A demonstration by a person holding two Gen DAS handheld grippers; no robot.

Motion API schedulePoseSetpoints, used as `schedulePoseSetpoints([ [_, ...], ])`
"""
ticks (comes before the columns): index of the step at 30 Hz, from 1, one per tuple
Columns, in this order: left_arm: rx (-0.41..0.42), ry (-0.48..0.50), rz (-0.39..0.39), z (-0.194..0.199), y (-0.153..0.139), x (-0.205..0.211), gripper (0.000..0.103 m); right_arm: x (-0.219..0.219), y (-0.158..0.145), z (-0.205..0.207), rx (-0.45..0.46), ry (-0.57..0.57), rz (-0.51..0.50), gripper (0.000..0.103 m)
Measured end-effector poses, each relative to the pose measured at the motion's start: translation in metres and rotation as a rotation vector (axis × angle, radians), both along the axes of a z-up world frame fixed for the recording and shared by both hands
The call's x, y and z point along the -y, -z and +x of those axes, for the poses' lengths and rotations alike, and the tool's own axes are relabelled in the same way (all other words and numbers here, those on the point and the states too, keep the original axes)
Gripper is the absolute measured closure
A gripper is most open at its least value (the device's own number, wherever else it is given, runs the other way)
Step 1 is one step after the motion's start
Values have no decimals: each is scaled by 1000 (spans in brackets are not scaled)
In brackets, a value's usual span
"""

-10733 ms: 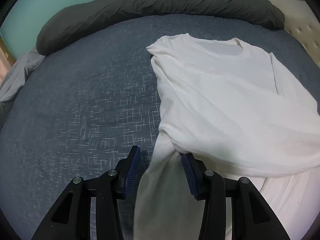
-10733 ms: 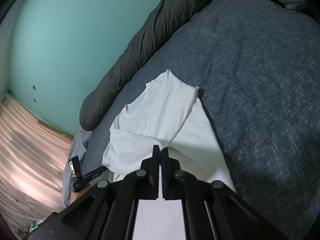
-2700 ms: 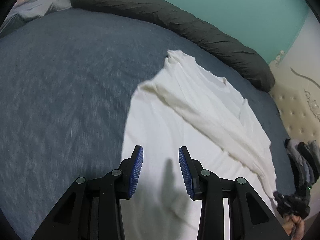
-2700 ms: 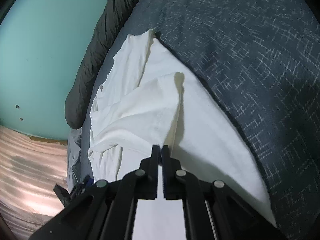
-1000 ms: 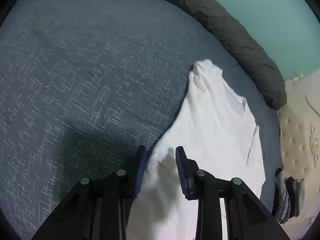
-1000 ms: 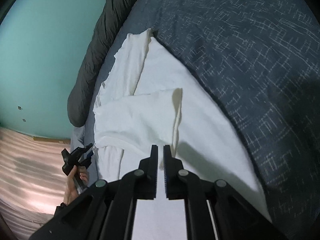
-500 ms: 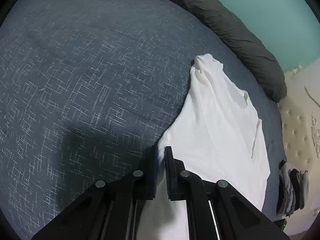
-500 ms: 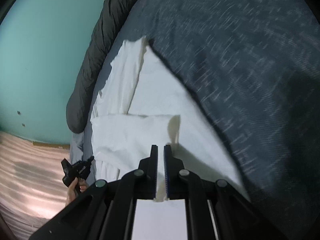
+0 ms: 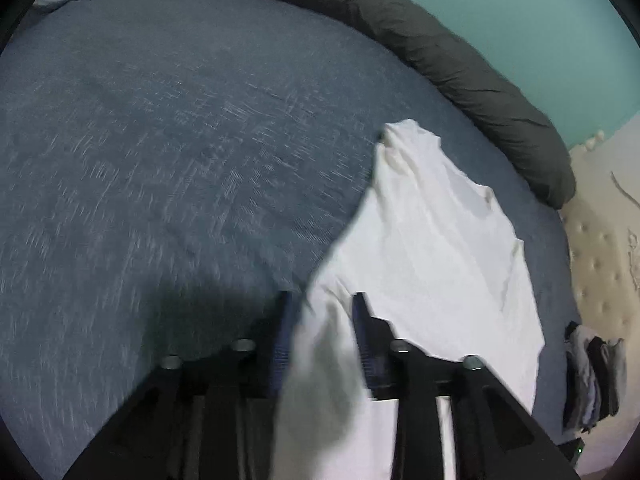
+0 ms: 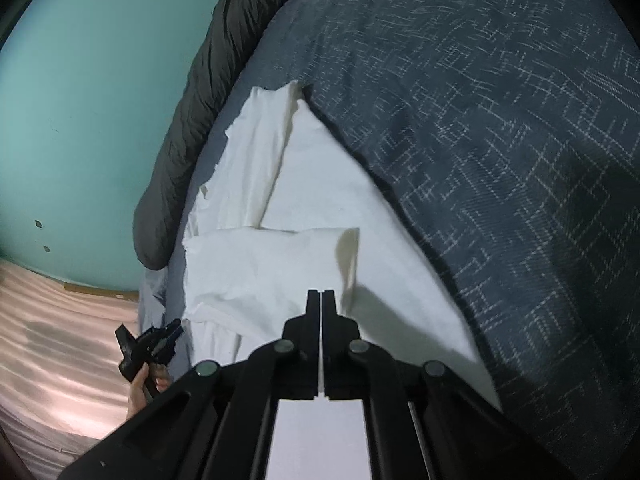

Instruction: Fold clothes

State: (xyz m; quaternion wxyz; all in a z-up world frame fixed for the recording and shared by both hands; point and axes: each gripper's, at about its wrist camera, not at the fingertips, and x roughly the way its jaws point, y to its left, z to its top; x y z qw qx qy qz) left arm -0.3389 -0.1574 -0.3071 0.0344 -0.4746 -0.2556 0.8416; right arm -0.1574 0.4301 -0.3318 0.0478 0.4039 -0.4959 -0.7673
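Cloth fills the gap in the left wrist view: the left gripper has its fingers spread, and the near edge of the white shirt runs up between them. The picture is blurred, but the blue pads stand well apart, so the cloth looks loose rather than pinched. From there the shirt's long axis runs away toward the dark pillow, its far tip just short of it. The body of the shirt lies right of the fingers on the blue bed.

In the right wrist view, the right gripper is clenched to a thin slit over the end of the shirt farthest from the pillow. White shows in the slit, but I cannot tell whether cloth is caught. A sleeve lies folded across the body just ahead of the fingertips, crosswise to the long axis.

Both grippers sit at the end away from the pillow, so I judge any lengthwise fold would carry that end toward it.
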Motion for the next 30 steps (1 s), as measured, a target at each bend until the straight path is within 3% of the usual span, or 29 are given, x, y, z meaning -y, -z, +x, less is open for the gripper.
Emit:
schedulePoseSetpoints([
  [9,20,146,185,39,16,-103,66,-6,0,4,-13,33,-12,100],
  [13,56,154,211,38,33,-132,66,-6,-1,3,-21,28,-13,100],
  [19,57,132,223,34,41,-140,67,-7,-2,0,-33,11,-24,100],
  [23,55,122,230,33,47,-146,97,-10,-2,0,-32,18,-29,100],
  [30,3,124,251,54,34,-137,100,-9,0,0,-25,21,-24,100],
])
